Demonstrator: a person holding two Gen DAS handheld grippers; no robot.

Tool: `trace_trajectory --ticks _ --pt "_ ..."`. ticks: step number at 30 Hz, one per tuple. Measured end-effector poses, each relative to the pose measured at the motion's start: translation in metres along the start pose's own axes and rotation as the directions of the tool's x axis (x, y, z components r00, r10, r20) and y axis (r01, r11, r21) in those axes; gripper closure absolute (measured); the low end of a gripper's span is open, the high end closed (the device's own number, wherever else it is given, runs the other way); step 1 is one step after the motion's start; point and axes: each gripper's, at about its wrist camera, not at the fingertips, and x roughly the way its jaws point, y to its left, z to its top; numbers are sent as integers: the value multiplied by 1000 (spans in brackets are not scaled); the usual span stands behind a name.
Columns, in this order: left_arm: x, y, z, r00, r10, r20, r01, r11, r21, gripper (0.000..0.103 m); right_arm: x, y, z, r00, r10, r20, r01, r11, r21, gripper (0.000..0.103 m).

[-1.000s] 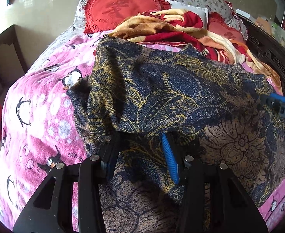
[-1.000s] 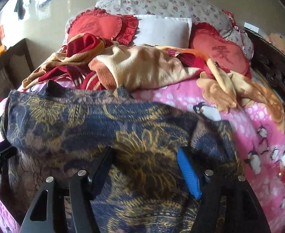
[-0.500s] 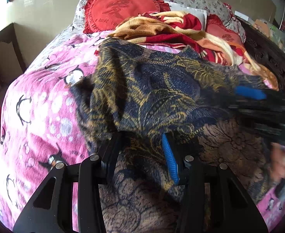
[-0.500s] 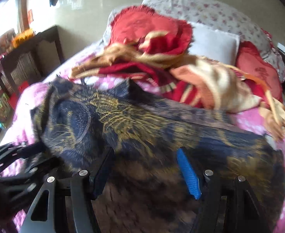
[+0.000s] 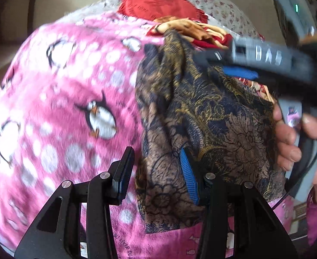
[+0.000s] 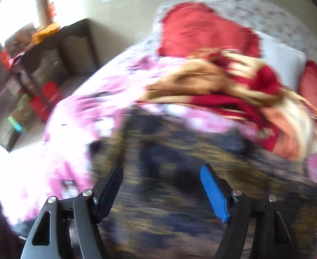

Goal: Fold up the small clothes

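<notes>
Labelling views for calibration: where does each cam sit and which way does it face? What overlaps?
Left wrist: on the left hand-held gripper, looking down over the dark floral garment on the pink penguin blanket; shows its own fingers, the right hand-held gripper and a hand.
Right wrist: on the right hand-held gripper, jaws just opening, blurred, facing the garment and the red pillow.
Shared: garment, blanket, pillow.

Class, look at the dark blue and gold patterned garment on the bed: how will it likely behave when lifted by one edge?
The patterned garment looks floppy: it bunches in soft folds on the pink blanket, so it would probably drape and sag. It seems thin and light, and may slide from a loose grip.
</notes>
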Motion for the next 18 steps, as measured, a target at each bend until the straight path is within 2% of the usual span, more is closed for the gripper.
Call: trace_trajectory --ticks 2,4,7,10,13,14,15,16,17,18 --pt "-1 8 -5 999 -48 10 48 998 -44 59 9 19 8 999 35 -32 -35 999 -25 21" --pt "-1 14 -9 997 -82 15 83 994 -69 58 23 38 16 997 43 -69 -47 997 -55 20" --pt "-3 21 -14 992 -119 31 121 989 -87 57 45 59 19 991 -16 -130 4 996 -93 19" --pt "-4 23 -16 989 -144 37 146 985 -88 50 68 67 18 977 -107 -183 84 988 -131 16" --pt "-5 20 -18 986 -158 45 161 984 -73 40 78 69 15 971 -157 -178 132 980 -145 16" --pt "-6 19 -18 987 -156 46 159 985 -67 37 79 69 15 974 -158 -165 134 980 -148 19" --pt "-7 17 -19 987 -153 45 155 986 -59 35 76 67 14 977 -153 -146 132 981 -144 33" --pt "-7 14 -18 988 -148 44 150 987 -54 34 71 62 13 979 -155 -131 137 981 -140 41" --pt "-7 12 -19 989 -141 44 143 989 -50 32 64 55 13 982 -146 -117 130 983 -129 55" --pt "-6 7 -17 990 -131 43 133 990 -45 32 56 45 14 988 -110 -110 98 989 -107 67"
